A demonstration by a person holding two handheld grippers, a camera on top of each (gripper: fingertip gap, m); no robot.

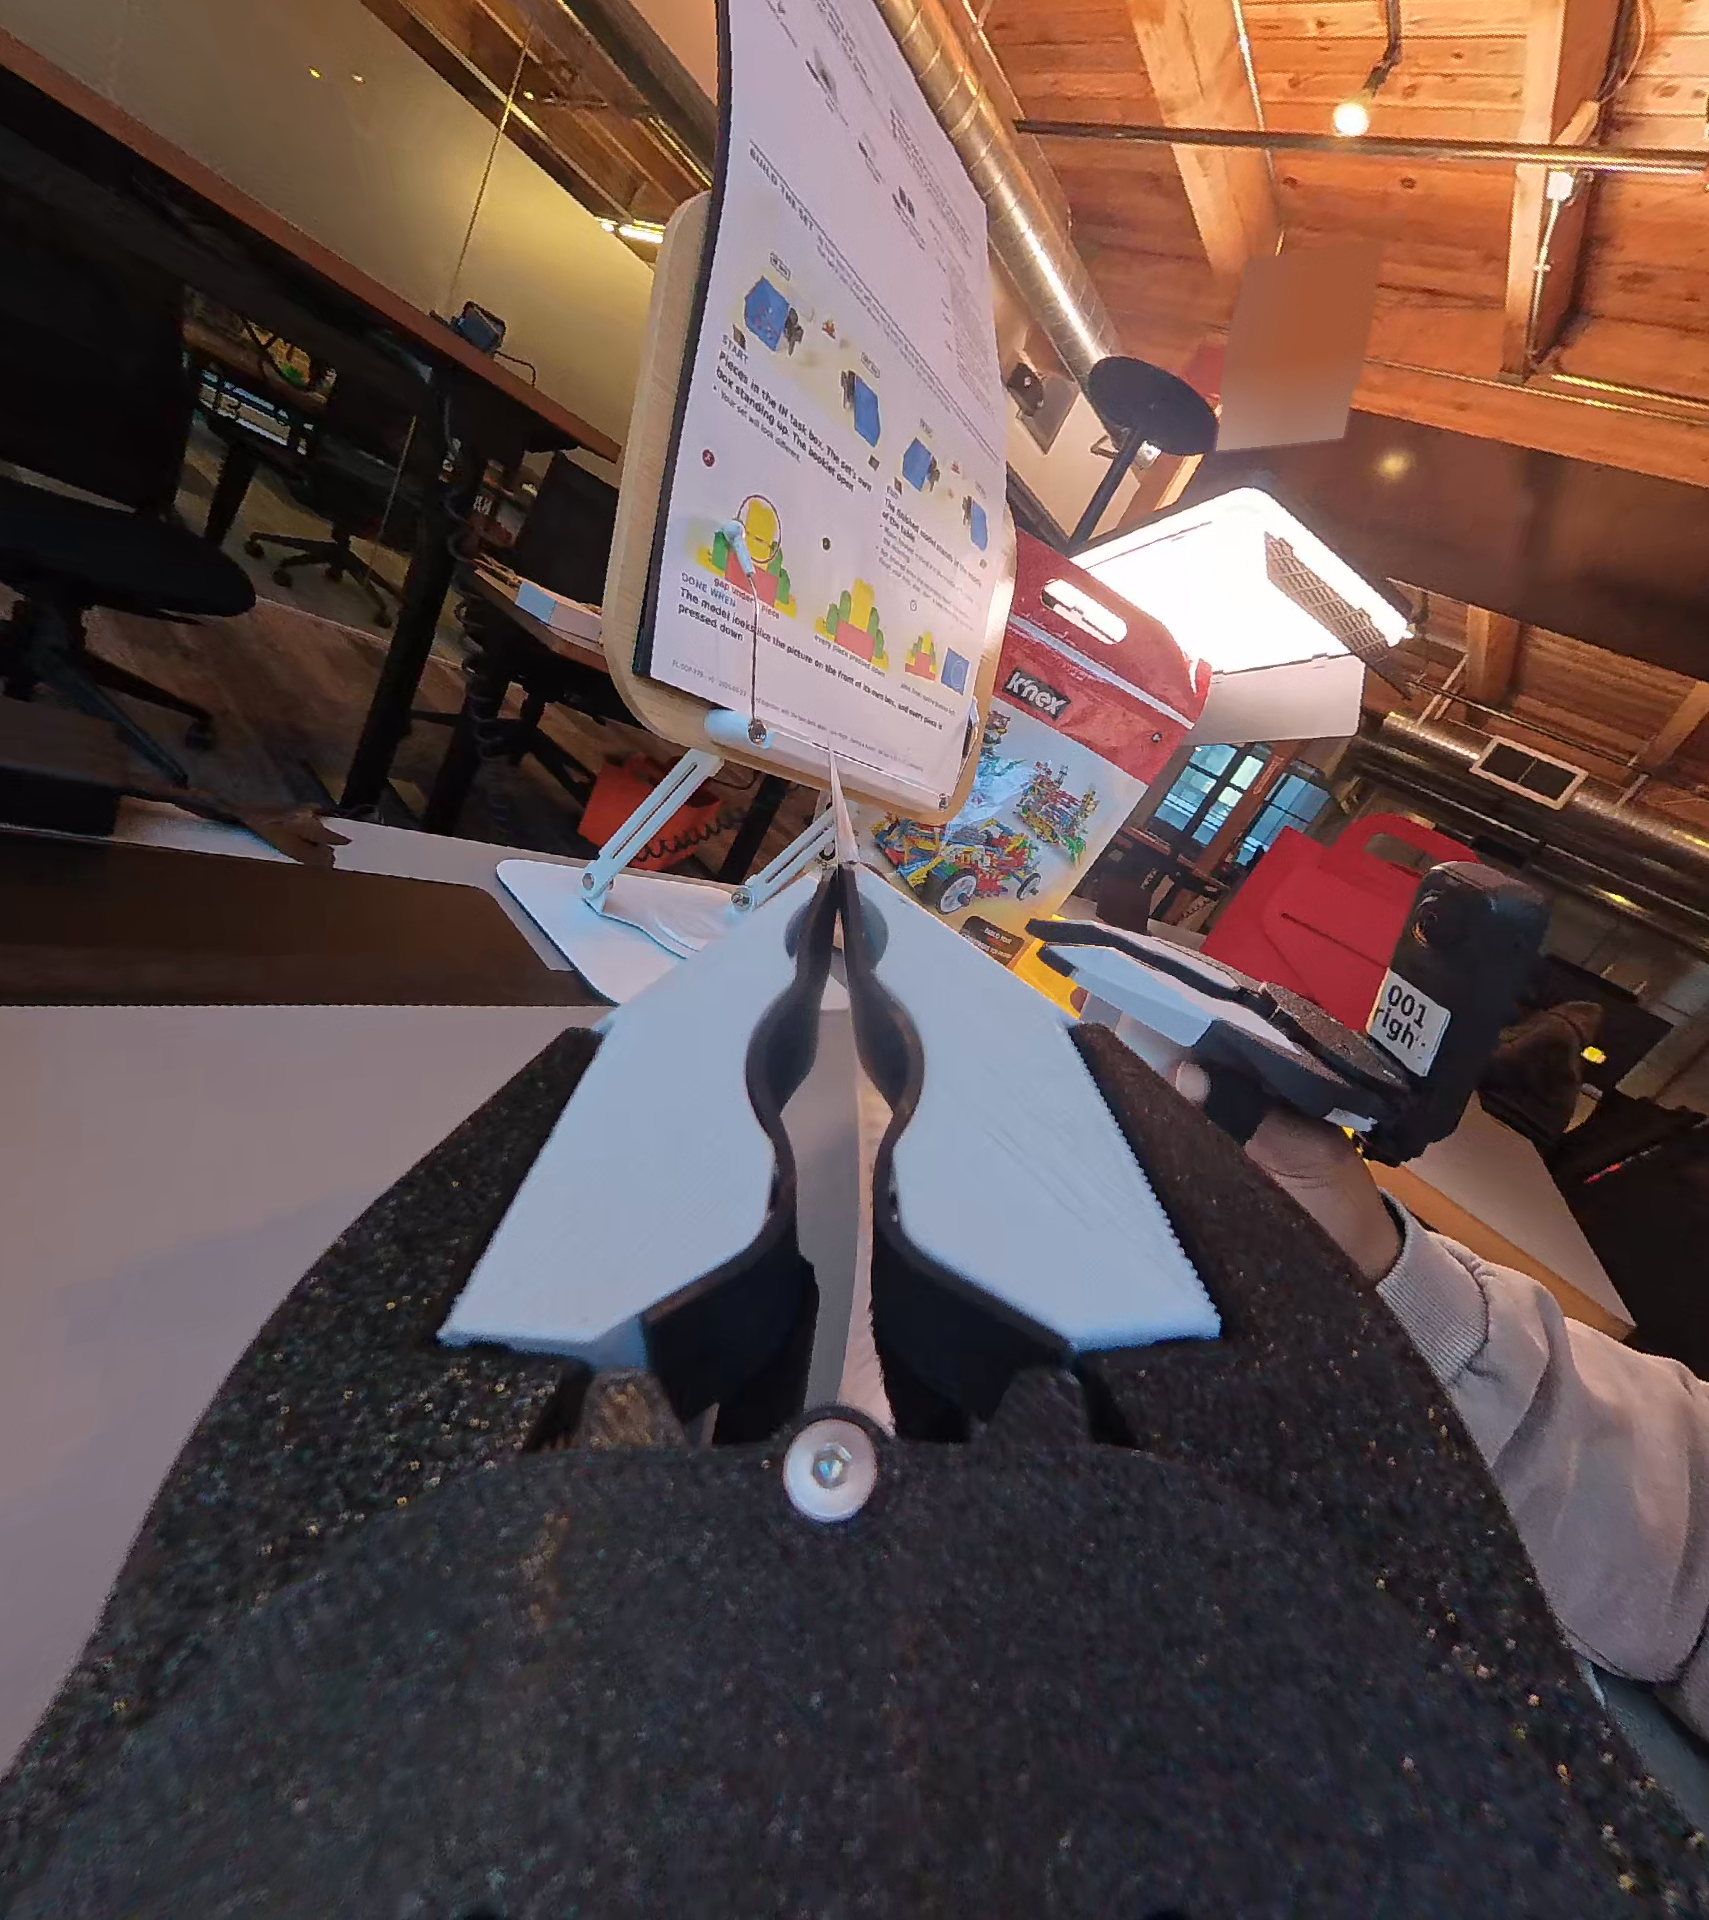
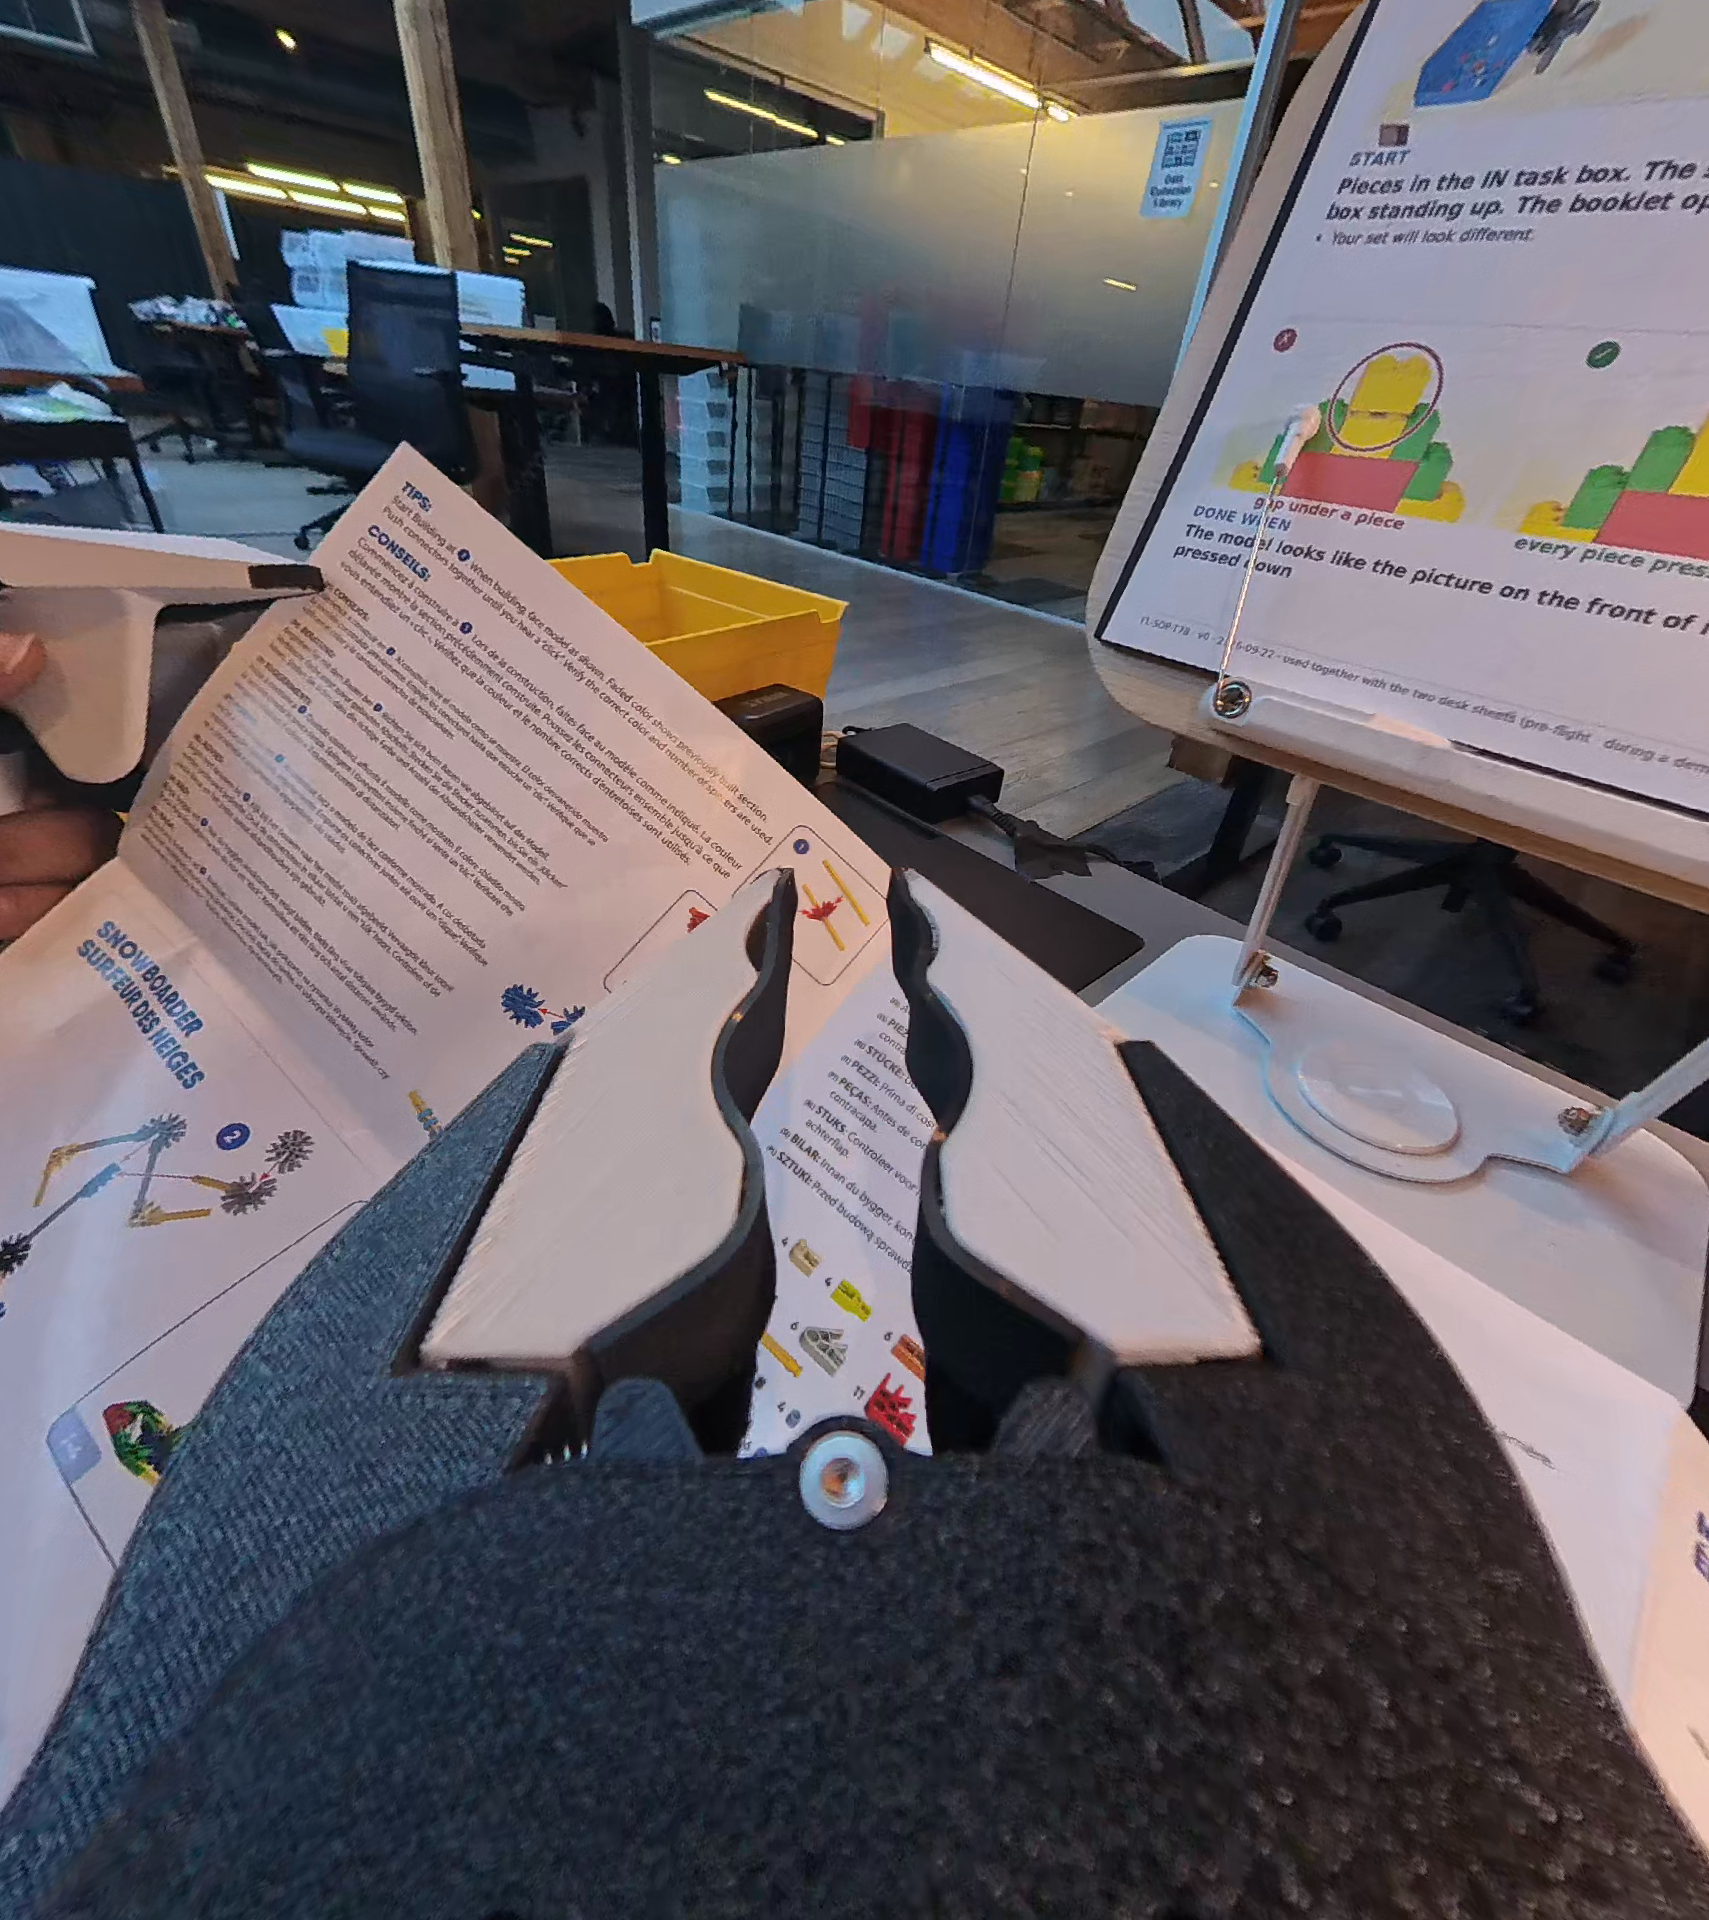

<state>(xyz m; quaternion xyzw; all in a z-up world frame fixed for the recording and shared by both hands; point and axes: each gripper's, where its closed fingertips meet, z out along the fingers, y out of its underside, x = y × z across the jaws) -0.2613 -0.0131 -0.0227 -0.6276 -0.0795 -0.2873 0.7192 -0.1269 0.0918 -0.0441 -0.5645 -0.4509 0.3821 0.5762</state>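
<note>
The left gripper (image 1: 837,883) pinched a page of the open booklet (image 2: 434,831), seen edge-on there as a thin white sliver between the pressed-together fingers. The right gripper (image 2: 839,894) stood spread above the booklet's lower pages, apparently not touching. The lifted page ran up and leftward; its lower part lay hidden behind the gripper body. A document stand (image 2: 1452,1091) stood just beside.

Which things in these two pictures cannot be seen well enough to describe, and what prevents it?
- Left wrist view: the thin white sheet edge between the shut jaws of the left gripper shows edge-on only, so its face is hidden.
- Left wrist view: the red and white toy box is partly covered by the wooden sheet stand.
- Right wrist view: inside of the yellow plastic bin is partly hidden by the open instruction booklet.
</note>
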